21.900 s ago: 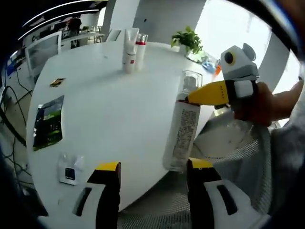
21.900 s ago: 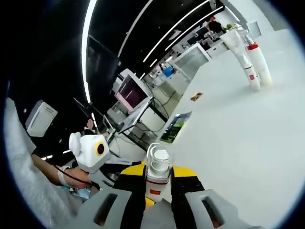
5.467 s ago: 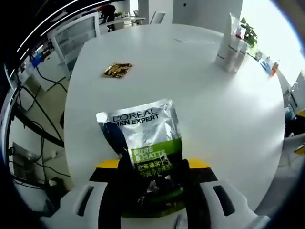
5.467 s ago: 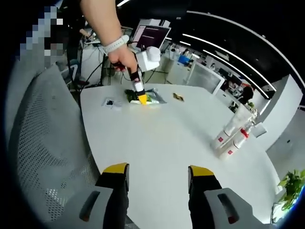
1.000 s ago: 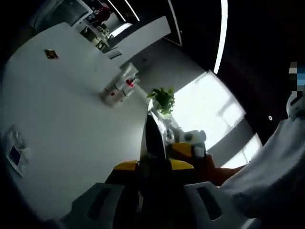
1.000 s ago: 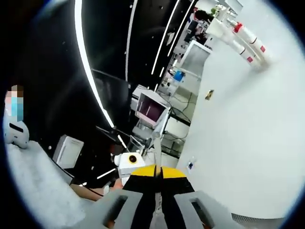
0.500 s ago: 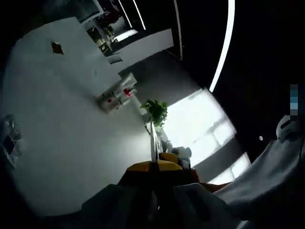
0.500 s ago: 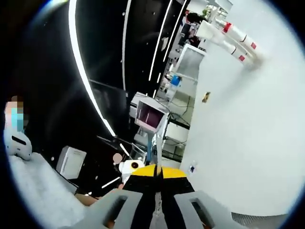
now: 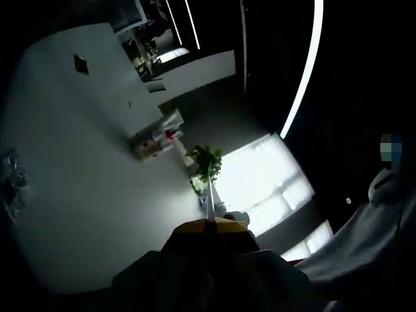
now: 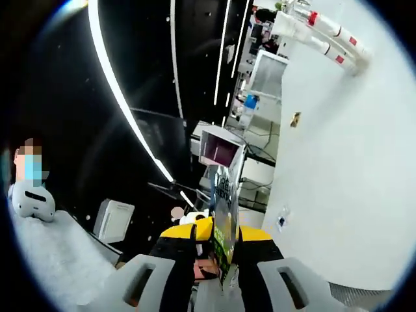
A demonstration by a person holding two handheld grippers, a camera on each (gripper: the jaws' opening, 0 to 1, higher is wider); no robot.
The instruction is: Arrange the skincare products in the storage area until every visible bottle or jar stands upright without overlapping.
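Sachet (image 10: 223, 214) has swung broadside, both grippers (image 9: 209, 227) (image 10: 216, 244) pinching it midair; bottles (image 10: 322, 36) already upright on table (image 10: 351, 169), sachet left.

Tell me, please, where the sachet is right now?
In the right gripper view the sachet stands edge-on between the right gripper's jaws, held off the white table; the left gripper pinches it too.

A potted plant (image 9: 205, 160) is seen past the white table (image 9: 71, 195) — a monitor (image 10: 220, 147) is set beside the table.
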